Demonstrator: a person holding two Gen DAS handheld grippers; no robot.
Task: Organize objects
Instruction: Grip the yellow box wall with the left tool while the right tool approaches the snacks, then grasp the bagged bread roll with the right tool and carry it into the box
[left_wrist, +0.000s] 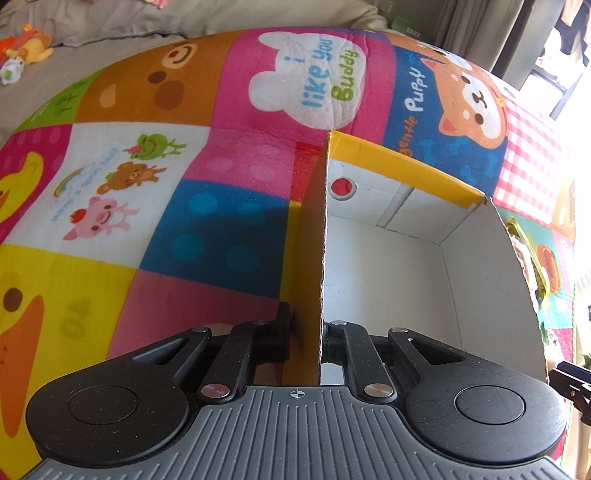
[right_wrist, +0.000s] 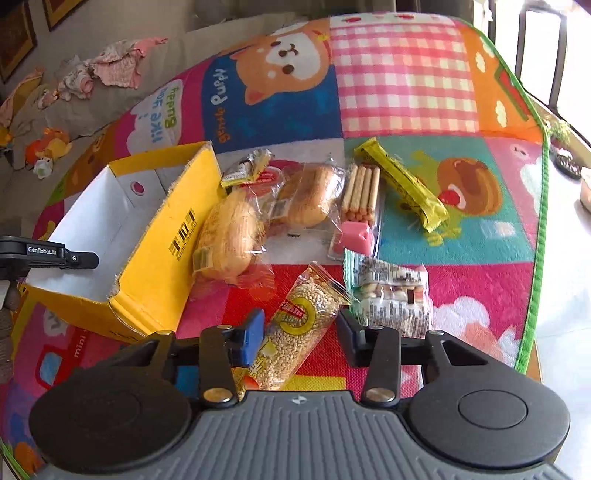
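**Box wall clamped on the left, seed packet between the right jaws**

In the left wrist view, the near wall of the yellow cardboard box (left_wrist: 314, 236) is seen pinched between the closed jaws of the left gripper (left_wrist: 304, 332), at the lower centre of the frame. The box's white interior is seen empty, and the box rests on the patchwork play mat (left_wrist: 207, 206).

In the right wrist view, the box (right_wrist: 162, 251) lies at centre left. A clear packet of seeds (right_wrist: 299, 325) is seen between the jaws of the right gripper (right_wrist: 301, 334) at lower centre; the blue-padded finger appears to touch it, while a gap seems to remain at the other finger, so no firm grip can be confirmed.

Above the packet, on the mat, are spread two wrapped buns (right_wrist: 236, 236), a biscuit-stick pack (right_wrist: 360, 195), a yellow wrapped bar (right_wrist: 402, 182) and a mixed-nut packet (right_wrist: 391, 295).
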